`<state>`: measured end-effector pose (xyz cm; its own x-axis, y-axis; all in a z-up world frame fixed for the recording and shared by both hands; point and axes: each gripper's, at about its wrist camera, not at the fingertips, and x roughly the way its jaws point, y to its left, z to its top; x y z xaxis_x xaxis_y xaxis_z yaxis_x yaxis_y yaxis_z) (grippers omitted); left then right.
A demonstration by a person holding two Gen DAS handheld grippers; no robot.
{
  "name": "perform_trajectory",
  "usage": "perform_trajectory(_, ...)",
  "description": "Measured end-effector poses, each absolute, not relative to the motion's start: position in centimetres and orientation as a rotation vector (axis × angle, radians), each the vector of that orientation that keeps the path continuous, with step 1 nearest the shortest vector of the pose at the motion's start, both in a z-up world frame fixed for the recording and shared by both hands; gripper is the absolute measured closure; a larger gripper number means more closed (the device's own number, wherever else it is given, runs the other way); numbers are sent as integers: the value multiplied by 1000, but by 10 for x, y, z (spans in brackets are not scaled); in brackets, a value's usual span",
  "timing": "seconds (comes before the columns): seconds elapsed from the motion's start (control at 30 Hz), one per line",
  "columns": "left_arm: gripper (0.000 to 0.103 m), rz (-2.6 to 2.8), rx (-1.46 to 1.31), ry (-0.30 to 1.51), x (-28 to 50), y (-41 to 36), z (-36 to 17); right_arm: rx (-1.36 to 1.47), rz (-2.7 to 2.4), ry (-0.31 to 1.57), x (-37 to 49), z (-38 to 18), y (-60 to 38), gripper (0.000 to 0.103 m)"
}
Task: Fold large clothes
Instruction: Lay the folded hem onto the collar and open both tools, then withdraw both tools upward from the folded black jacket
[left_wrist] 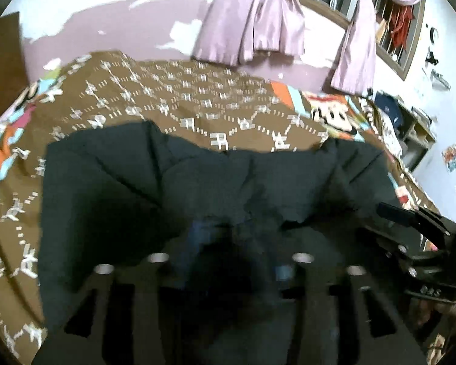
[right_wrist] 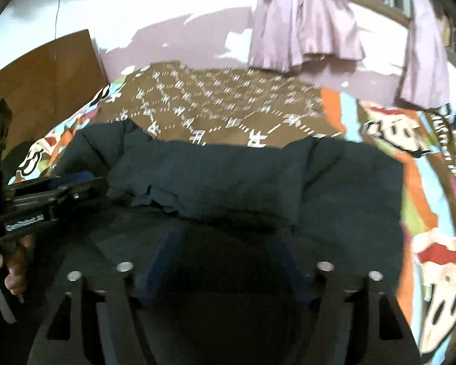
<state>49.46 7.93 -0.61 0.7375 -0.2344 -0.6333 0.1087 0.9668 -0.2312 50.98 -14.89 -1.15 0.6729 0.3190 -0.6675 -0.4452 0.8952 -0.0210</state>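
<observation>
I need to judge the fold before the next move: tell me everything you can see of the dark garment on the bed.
The dark garment is a large, near-black piece of soft, matte cloth, lying mostly flat on the brown patterned bedspread. It looks doubled over: an upper layer ends in a rumpled, uneven edge across the near part. Creases and seams run over it, and its far edge is wavy. A hint of blue shows near that edge. No collar, sleeve or label can be made out. It lies beneath both sets of fingers; neither visibly pinches it.

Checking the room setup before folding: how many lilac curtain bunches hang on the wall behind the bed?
2: a wide curtain bunch above the bed's far edge, and a narrow curtain strip to its right. More may lie out of frame.
</observation>
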Motion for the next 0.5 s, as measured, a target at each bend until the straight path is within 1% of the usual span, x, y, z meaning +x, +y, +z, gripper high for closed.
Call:
perform_trajectory(0.03, 40, -191, -194, 699, 487, 79, 1, -184, 428, 700, 503, -5, -151, 24)
perform_trajectory(0.07, 38, -189, -208, 678, 479, 80, 10, -173, 420, 678, 492, 4, -156, 23)
perform_trajectory(0.1, 36, -187, -220, 666, 474, 80, 17, -163, 412, 664, 485, 11, -158, 19)
perform_trajectory(0.13, 32, -183, -230, 658, 466, 80, 22, -148, 407, 652, 479, 18, -160, 17)
perform_trajectory(0.17, 29, -177, -239, 651, 458, 81, 28, -126, 407, 640, 471, 25, -163, 11)
perform_trajectory(0.2, 21, -168, -243, 645, 450, 81, 34, -99, 410, 631, 463, 32, -166, 5)
perform_trajectory(0.23, 15, -160, -239, 640, 441, 81, 41, -80, 415, 624, 457, 39, -169, 3)
perform_trajectory(0.3, 8, -142, -221, 620, 426, 81, 55, -55, 427, 612, 442, 53, -174, 1)
perform_trajectory(0.33, 6, -134, -214, 611, 419, 81, 61, -58, 427, 607, 436, 58, -175, 1)
perform_trajectory(0.5, 2, -124, -177, 539, 369, 75, 97, -75, 422, 566, 397, 95, -178, 0)
